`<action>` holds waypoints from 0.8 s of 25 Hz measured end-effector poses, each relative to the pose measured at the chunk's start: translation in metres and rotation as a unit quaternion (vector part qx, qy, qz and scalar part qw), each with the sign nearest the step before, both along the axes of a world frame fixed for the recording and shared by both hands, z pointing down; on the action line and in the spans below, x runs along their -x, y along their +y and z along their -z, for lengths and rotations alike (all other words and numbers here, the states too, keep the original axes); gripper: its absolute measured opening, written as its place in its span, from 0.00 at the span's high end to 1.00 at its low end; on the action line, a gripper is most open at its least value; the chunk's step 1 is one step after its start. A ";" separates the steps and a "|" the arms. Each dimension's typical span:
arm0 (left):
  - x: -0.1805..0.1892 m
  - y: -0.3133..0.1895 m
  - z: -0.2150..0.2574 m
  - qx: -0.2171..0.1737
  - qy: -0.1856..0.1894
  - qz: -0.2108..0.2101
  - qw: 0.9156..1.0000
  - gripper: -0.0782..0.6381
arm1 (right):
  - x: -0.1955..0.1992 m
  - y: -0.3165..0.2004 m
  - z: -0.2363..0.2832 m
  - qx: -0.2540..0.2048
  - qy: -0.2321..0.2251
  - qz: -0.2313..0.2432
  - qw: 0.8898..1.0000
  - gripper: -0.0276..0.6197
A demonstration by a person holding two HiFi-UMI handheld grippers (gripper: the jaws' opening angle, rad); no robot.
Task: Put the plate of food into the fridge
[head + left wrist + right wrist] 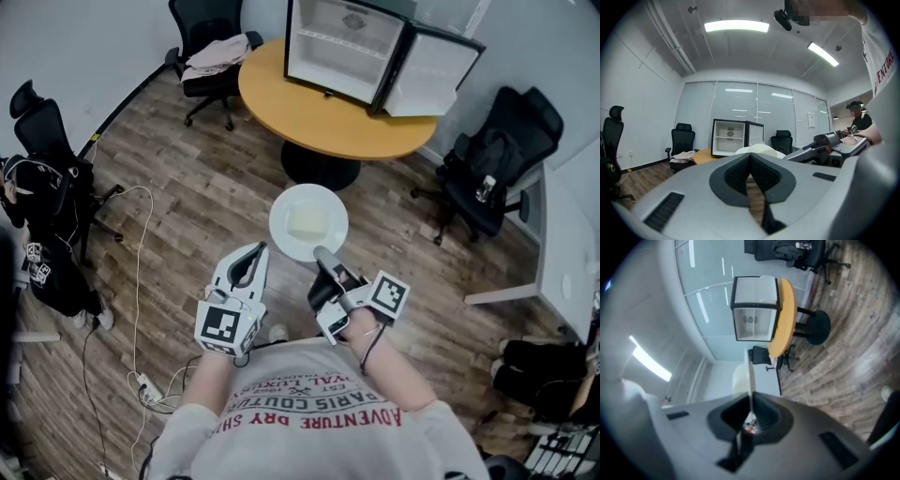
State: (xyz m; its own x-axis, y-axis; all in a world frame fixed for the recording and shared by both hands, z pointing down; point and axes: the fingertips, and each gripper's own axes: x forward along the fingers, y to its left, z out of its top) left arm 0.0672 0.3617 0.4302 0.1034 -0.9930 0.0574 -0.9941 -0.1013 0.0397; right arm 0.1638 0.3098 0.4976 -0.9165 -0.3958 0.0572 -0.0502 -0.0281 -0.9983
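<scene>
A white plate (307,223) with a pale block of food (306,221) is held out level over the wooden floor. My right gripper (323,255) is shut on its near rim. In the right gripper view the plate (749,373) shows edge-on, clamped between the pads. My left gripper (257,249) is beside it on the left, shut and holding nothing; its pads (740,171) meet. The small black fridge (361,49) stands ahead on a round yellow table (281,98), with its door (427,73) swung open and white shelves showing. The fridge (736,137) also lies straight ahead in the left gripper view.
Black office chairs stand around the table: one with clothes (214,58) at the back left, one (495,169) at the right, another (47,141) at the far left. A white cable (139,281) trails on the floor. A white desk (553,253) edges the right side.
</scene>
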 end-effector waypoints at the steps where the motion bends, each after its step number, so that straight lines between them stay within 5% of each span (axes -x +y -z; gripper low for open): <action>1: 0.006 -0.001 -0.003 0.002 0.001 0.000 1.000 0.85 | 0.005 0.000 -0.002 0.002 0.002 -0.002 1.000 0.90; 14: 0.055 -0.053 -0.025 0.018 -0.008 0.039 0.999 0.85 | 0.062 -0.062 -0.031 0.022 0.008 0.041 0.999 0.90; 20: 0.090 -0.148 -0.009 0.009 -0.013 0.072 0.997 0.85 | 0.102 -0.160 -0.015 0.012 0.002 0.073 0.997 0.90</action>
